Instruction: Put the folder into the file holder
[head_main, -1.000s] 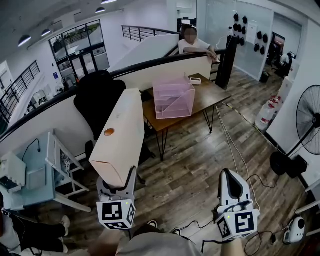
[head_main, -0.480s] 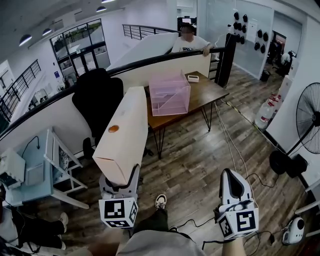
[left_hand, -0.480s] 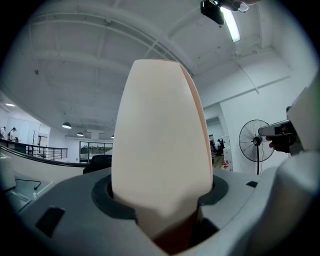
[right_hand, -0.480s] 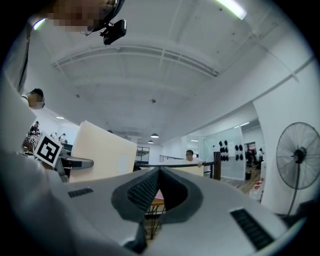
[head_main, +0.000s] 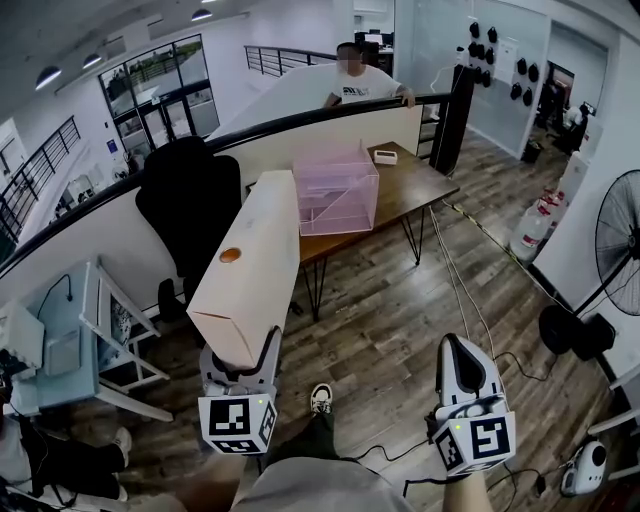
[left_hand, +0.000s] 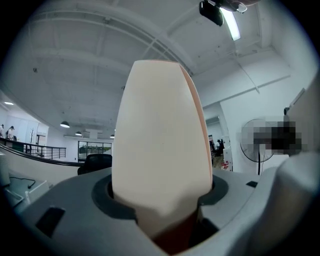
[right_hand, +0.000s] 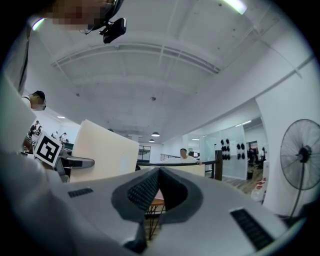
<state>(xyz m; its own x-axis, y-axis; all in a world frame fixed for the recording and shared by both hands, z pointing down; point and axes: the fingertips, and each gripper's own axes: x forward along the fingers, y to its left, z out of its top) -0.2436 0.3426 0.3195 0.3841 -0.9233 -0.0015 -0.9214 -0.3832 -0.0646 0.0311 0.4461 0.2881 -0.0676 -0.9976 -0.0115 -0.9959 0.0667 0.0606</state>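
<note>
A long cream folder (head_main: 250, 265) sticks out level from my left gripper (head_main: 240, 362), which is shut on its near end. In the left gripper view the folder (left_hand: 160, 150) fills the middle, wedged between the jaws of the left gripper (left_hand: 160, 210). The pink see-through file holder (head_main: 335, 195) stands on a wooden desk (head_main: 405, 185), ahead of the folder's far tip. At the lower right my right gripper (head_main: 458, 352) holds nothing. In its own view the right gripper (right_hand: 159, 172) has its pads meeting at the tips, and the folder (right_hand: 102, 155) shows at its left.
A black office chair (head_main: 190, 200) stands left of the desk against a curved white partition (head_main: 120, 225). A person (head_main: 355, 80) is behind the partition. A fan (head_main: 620, 250) stands at the right, cables (head_main: 470, 290) cross the wooden floor, and a pale blue table (head_main: 70, 340) is at the left.
Both grippers and the folder have come nearer to the desk. A shoe has stepped into view between the grippers. The person behind the partition has moved left.
</note>
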